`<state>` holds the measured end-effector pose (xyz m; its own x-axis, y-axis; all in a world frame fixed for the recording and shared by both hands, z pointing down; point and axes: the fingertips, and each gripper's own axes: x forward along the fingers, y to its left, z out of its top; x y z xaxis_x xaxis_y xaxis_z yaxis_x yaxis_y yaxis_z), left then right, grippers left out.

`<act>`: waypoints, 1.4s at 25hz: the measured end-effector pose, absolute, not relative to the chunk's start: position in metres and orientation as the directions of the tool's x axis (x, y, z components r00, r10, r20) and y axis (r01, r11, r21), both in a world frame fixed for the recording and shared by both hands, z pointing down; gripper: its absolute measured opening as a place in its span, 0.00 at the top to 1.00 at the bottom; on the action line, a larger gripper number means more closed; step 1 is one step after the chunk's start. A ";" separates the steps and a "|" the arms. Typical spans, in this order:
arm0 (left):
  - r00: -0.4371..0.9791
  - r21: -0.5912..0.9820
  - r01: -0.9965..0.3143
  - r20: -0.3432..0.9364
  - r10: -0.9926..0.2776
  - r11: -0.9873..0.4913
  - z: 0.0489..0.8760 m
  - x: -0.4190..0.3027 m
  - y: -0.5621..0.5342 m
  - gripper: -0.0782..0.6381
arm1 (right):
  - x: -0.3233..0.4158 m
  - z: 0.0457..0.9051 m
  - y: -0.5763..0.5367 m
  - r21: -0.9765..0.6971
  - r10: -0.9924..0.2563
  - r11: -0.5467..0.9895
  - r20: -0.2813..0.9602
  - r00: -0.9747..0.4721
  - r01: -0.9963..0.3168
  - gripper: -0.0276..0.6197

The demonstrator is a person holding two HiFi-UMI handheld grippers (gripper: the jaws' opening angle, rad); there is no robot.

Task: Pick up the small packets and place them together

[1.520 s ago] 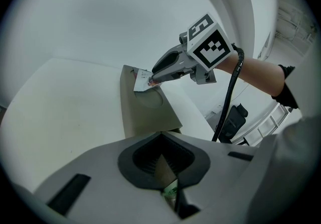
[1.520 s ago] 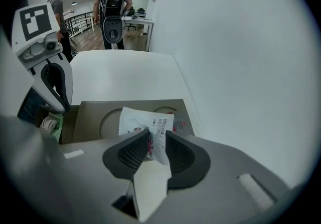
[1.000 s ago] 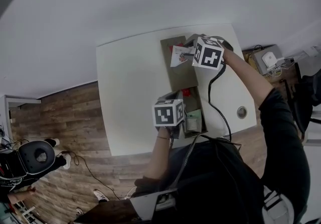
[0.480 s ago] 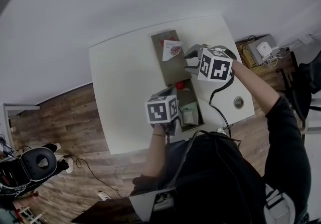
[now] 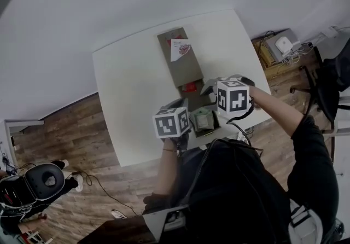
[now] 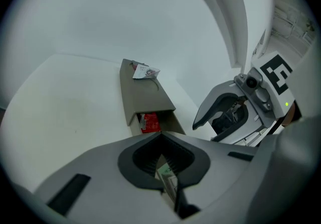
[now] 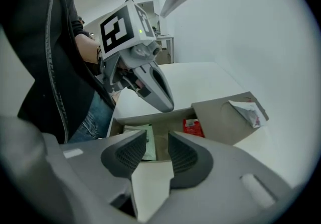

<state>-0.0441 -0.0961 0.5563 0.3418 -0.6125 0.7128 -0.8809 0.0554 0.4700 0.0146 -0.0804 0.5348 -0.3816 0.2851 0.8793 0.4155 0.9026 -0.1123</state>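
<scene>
**Desk:** What's the head view giving you?

**Me:** I'm looking down on a white table with a long cardboard box running away from me. A white packet sits on top of the covered far part. A red packet is at the mouth of that part, and a green packet is at the open near end. My left gripper hangs over the near end, and my right gripper is at the box's right side. From up here I can't read either pair of jaws.

**Desk:** And the left gripper view?

**Me:** My left jaws meet tip to tip, aimed along the box at the red packet. A sliver of green-and-white print shows in the slit behind the tips. From this view I can't tell whether it's pinched or lying underneath. The right gripper shows off to the side, jaws apart.

**Desk:** Does the right gripper view settle it?

**Me:** It does. From there the left gripper is closed, with a bare tip above the box. The green packet lies flat on the box floor, apart from the red one, and the white one is farther off on the covered part. My right jaws stand apart with the pads pressing on nothing. The box's near wall and a pale surface below it show through the gap.
</scene>
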 end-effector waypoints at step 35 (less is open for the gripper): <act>0.355 0.486 -0.871 0.724 -0.591 0.073 0.569 -0.039 -0.053 0.90 | 0.040 0.620 -0.005 -0.238 0.312 0.833 0.947 -0.070 0.499 0.76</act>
